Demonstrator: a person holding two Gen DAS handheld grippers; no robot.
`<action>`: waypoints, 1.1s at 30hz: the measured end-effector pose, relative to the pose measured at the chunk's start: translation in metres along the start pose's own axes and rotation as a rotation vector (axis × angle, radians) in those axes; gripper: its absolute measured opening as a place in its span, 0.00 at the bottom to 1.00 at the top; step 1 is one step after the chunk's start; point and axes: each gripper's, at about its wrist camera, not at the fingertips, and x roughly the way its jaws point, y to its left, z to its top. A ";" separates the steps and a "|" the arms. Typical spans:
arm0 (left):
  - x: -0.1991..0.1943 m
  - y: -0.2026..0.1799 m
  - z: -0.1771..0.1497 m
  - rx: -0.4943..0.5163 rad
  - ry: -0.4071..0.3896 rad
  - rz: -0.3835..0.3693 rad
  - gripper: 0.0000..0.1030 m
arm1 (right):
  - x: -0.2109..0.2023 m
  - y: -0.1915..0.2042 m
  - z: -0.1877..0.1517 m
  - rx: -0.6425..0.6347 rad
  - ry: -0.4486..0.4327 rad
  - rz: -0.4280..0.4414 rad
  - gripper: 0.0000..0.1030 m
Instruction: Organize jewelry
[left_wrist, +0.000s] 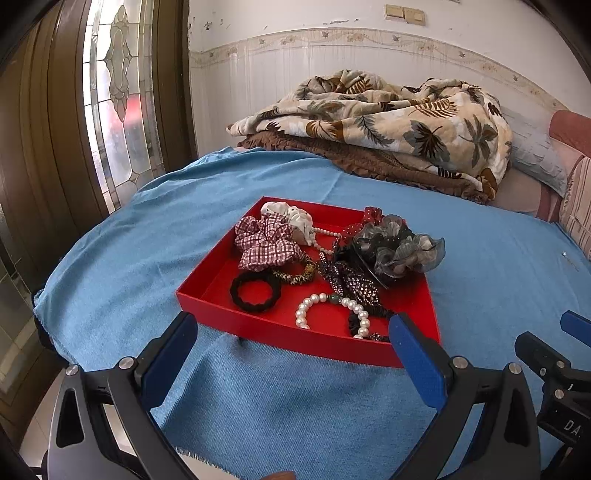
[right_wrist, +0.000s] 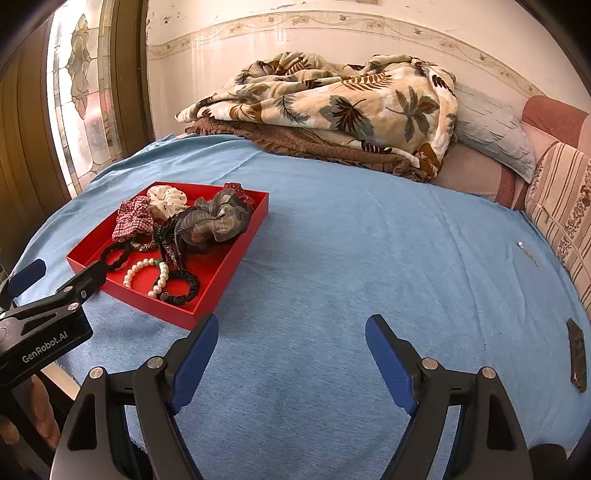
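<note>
The red tray (left_wrist: 280, 325) of jewelry lay just beyond the left gripper (left_wrist: 293, 334), both grippers spread wide, empty.

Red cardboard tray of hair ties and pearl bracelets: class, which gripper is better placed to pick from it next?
Probably left: the left gripper frames the red cardboard tray, while the right gripper faces bare blue blanket.

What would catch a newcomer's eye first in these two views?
The shallow red cardboard tray on the blue woven bedspread, heaped with fabric scrunchies and a white pearl bracelet near its front edge. Behind it, a crumpled cream leaf-print blanket lies against the wall.
</note>
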 end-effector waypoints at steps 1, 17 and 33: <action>0.000 0.000 0.000 0.000 0.002 0.000 1.00 | 0.000 0.000 0.000 -0.001 0.000 0.000 0.84; 0.005 0.001 -0.002 -0.008 0.022 -0.009 1.00 | 0.001 0.000 -0.001 -0.004 0.004 -0.002 0.85; 0.010 0.004 -0.004 -0.017 0.049 -0.009 1.00 | 0.003 0.003 -0.002 -0.020 0.007 -0.005 0.85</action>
